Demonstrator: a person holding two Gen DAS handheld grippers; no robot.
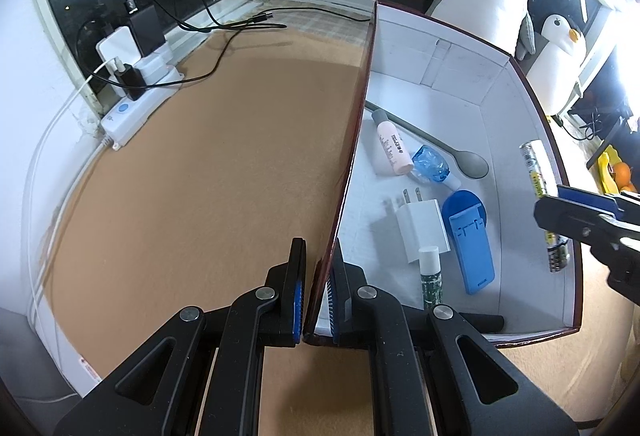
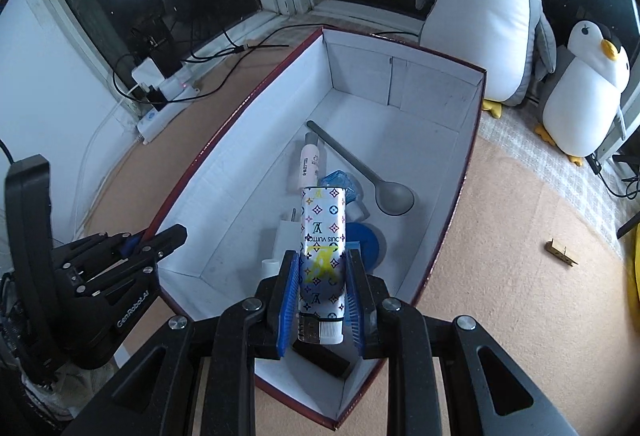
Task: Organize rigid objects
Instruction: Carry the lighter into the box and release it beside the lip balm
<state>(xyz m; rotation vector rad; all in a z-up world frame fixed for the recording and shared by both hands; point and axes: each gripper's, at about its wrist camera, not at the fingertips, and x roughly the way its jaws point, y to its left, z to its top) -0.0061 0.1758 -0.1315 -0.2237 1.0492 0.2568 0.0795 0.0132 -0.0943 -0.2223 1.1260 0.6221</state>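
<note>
Left gripper (image 1: 318, 300) pinches the near left wall of the white-lined box (image 1: 460, 76), jaws closed on the cardboard edge. Right gripper (image 2: 322, 300) grips a patterned lighter (image 2: 323, 256) between its blue pads, held above the box interior near the front wall. On the box floor: grey spoon (image 2: 360, 168), pink tube (image 1: 392, 144), white plug adapter (image 1: 422, 228), blue stand (image 1: 470, 236). Box sits on the tan worktop (image 1: 200, 176).

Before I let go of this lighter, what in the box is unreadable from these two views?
- Right wrist: white charger plug and blue phone stand mostly hidden behind the patterned lighter.
- Right wrist: dark block under the right gripper, identity unclear.
- Left wrist: white-capped green tube, label too small; base hidden by left gripper.
</note>
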